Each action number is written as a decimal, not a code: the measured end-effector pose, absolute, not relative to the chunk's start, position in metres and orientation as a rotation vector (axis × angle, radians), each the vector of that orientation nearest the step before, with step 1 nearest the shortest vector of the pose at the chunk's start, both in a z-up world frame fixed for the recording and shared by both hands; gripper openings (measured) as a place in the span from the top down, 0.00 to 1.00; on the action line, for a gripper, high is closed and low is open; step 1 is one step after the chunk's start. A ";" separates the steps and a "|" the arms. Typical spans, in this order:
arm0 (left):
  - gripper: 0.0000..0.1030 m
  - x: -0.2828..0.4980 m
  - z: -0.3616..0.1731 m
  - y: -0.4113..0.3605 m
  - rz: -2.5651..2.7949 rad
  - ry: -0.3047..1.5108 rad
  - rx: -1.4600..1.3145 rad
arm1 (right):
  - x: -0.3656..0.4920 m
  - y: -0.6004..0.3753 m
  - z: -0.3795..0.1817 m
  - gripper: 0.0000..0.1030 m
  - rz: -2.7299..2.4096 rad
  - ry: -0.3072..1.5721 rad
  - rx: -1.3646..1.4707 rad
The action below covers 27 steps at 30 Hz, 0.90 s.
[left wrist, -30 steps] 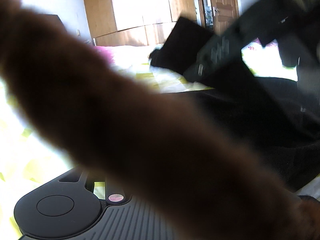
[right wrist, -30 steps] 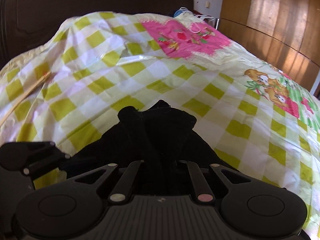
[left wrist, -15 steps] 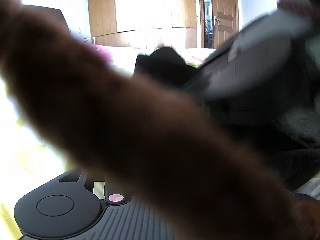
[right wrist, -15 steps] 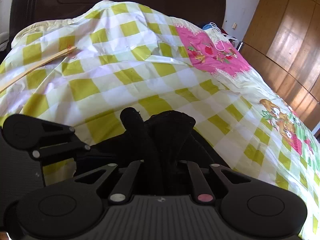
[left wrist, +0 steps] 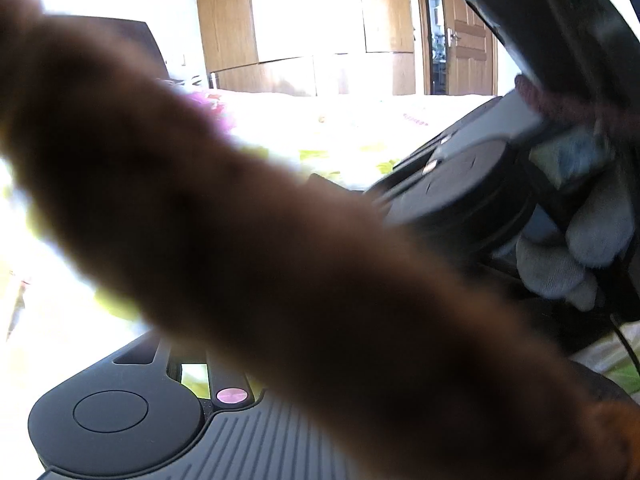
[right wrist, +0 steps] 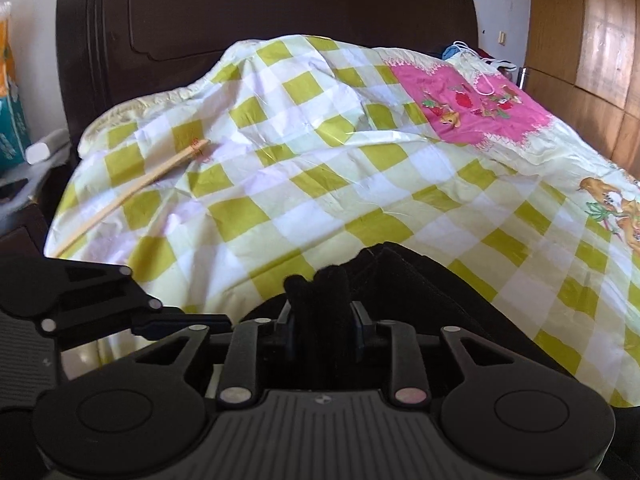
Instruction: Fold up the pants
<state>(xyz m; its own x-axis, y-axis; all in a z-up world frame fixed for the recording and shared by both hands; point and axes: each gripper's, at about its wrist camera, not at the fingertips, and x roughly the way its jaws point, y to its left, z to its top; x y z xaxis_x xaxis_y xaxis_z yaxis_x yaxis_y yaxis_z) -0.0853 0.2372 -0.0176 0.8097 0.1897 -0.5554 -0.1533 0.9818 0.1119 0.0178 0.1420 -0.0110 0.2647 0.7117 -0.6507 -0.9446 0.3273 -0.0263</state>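
Observation:
The black pants [right wrist: 420, 292] lie on the checked bedspread [right wrist: 320, 168], bunched in front of my right gripper [right wrist: 322, 312], which is shut on a fold of the black fabric. In the left wrist view a blurred brown sleeve [left wrist: 260, 248] covers most of the frame and hides my left gripper's fingers. The other gripper [left wrist: 460, 184] and a gloved hand [left wrist: 580, 248] show at the right there. In the right wrist view the left gripper's body [right wrist: 80, 300] shows at the lower left.
A dark wooden headboard [right wrist: 260, 20] stands behind the bed. A thin wooden stick [right wrist: 132, 192] lies on the bedspread at the left. Wooden wardrobes [left wrist: 312, 20] and a door [left wrist: 468, 40] line the far wall. A nightstand with packages [right wrist: 12, 92] is at far left.
My right gripper has lifted and swung toward the headboard, carrying the pants fold. In the left wrist view the right gripper has come much closer and the black pants have dropped from sight.

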 end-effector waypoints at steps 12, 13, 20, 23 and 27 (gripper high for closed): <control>0.51 -0.094 0.018 0.237 0.221 0.532 0.088 | 0.093 0.123 0.002 0.44 1.129 0.595 -0.460; 0.51 -0.087 0.018 0.237 0.212 0.517 0.075 | 0.101 0.126 -0.005 0.49 1.146 0.631 -0.464; 0.51 -0.030 -0.015 0.232 0.144 0.584 0.082 | 0.125 0.153 -0.052 0.64 1.101 0.732 -0.559; 0.51 -0.021 -0.035 0.236 0.145 0.678 0.116 | 0.139 0.148 -0.057 0.64 1.093 0.795 -0.435; 0.51 -0.033 -0.035 0.227 0.149 0.681 0.169 | 0.131 0.125 -0.035 0.64 1.071 0.769 -0.341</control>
